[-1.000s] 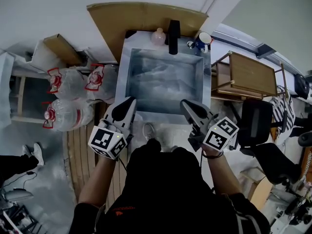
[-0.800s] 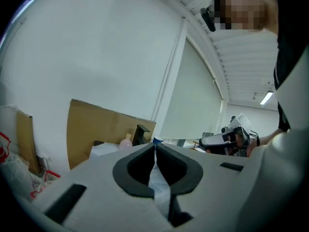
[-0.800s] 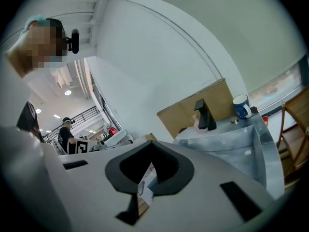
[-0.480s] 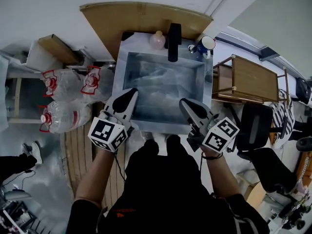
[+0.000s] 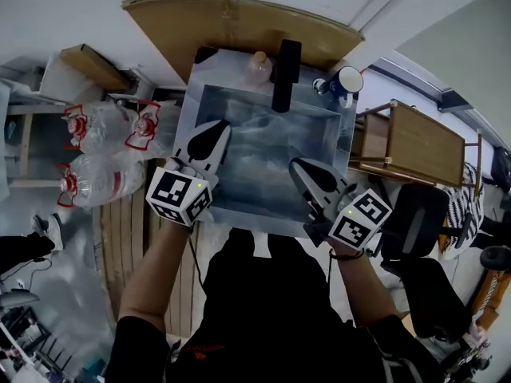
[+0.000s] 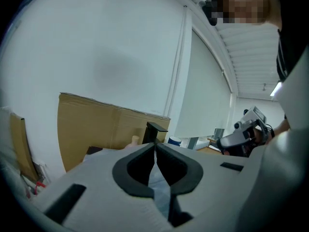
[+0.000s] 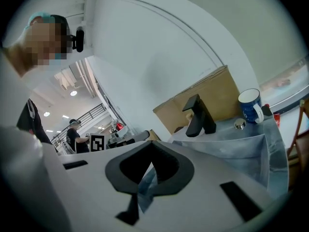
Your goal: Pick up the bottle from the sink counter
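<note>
A small pale pink bottle (image 5: 257, 62) stands upright on the back rim of the steel sink (image 5: 255, 212), just left of the black faucet (image 5: 283, 74). In the left gripper view only the bottle top (image 6: 134, 140) shows, left of the faucet (image 6: 154, 129). My left gripper (image 5: 214, 131) hovers over the sink's left side, shut and empty, well short of the bottle. Also shut with nothing in it, my right gripper (image 5: 297, 167) hangs over the sink's front right part. Both sets of jaws meet at their tips in the left gripper (image 6: 155, 143) and right gripper (image 7: 152, 142) views.
A blue and white mug (image 5: 347, 80) stands on the rim right of the faucet. Brown cardboard (image 5: 239, 22) leans on the wall behind the sink. Large water jugs (image 5: 104, 126) lie at the left. A wooden table (image 5: 415, 142) and a black chair (image 5: 419, 214) stand at the right.
Both grippers have moved forward from the sink's front edge to over the basin, the left one farther. The jaws stayed shut.
</note>
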A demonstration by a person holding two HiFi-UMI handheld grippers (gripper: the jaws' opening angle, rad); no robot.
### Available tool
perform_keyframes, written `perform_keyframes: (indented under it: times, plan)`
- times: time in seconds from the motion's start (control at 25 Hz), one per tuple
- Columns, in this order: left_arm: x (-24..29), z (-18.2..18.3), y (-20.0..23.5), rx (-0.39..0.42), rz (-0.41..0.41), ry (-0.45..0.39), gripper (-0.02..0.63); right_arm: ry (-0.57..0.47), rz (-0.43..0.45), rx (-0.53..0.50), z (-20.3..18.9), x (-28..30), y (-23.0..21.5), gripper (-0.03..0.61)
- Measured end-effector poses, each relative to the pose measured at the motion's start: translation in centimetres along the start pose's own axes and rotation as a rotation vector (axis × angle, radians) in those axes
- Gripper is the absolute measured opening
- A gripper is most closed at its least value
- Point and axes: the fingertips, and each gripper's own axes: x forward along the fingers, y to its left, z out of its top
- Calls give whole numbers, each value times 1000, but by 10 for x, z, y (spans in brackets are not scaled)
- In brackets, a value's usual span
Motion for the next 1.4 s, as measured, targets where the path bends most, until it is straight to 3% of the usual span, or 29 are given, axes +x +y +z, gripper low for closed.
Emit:
perform_keyframes:
  times: [0.36, 0.96, 1.4]
  plan:
    - [66, -9, 28, 42, 3, 22, 33, 21, 7, 7, 7, 6, -33, 3]
    - [142, -35, 68, 121, -31, 81, 165, 64, -2, 54, -8, 23, -71, 3]
    - [178, -43, 75, 176, -84, 98, 224, 92, -27, 83, -27, 20, -86, 3]
